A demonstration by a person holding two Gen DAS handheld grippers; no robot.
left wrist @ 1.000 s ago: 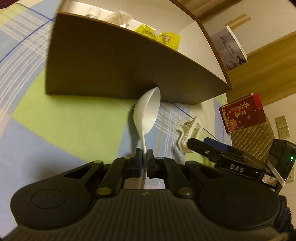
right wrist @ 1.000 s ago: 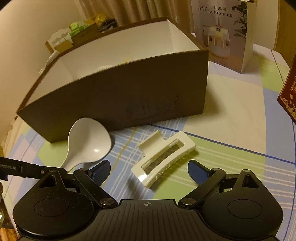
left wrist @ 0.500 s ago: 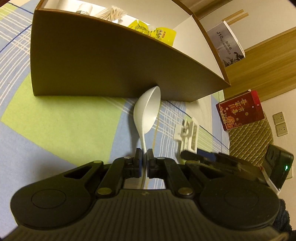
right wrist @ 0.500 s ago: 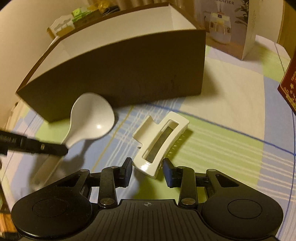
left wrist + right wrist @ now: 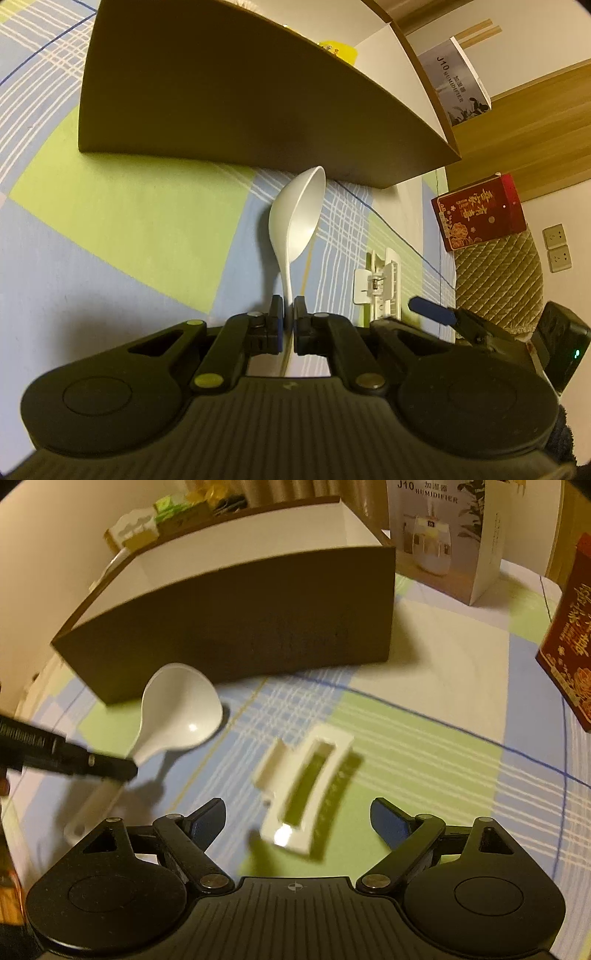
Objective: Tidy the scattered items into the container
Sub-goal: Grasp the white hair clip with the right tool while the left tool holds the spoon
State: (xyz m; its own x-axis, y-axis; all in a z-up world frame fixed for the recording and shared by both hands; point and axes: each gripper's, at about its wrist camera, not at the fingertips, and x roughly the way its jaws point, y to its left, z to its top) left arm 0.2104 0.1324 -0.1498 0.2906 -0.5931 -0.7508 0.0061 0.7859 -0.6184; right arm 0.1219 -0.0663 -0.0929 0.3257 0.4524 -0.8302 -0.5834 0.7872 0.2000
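Item 1: white spoon, on the checked cloth just in front of the brown box. Long axis runs from the left gripper, clenched on the thin handle, toward the box; bowl tip nearly meets the wall. Likely light, stiff, smooth plastic, prone to swivel; a hold nearer the bowl would probably steady it.

Item 2: white hair clip, blurred, beside the spoon, long axis pointing roughly boxward. Right gripper spread wide, grasping nothing. Likely light, springy; take across the narrow body.
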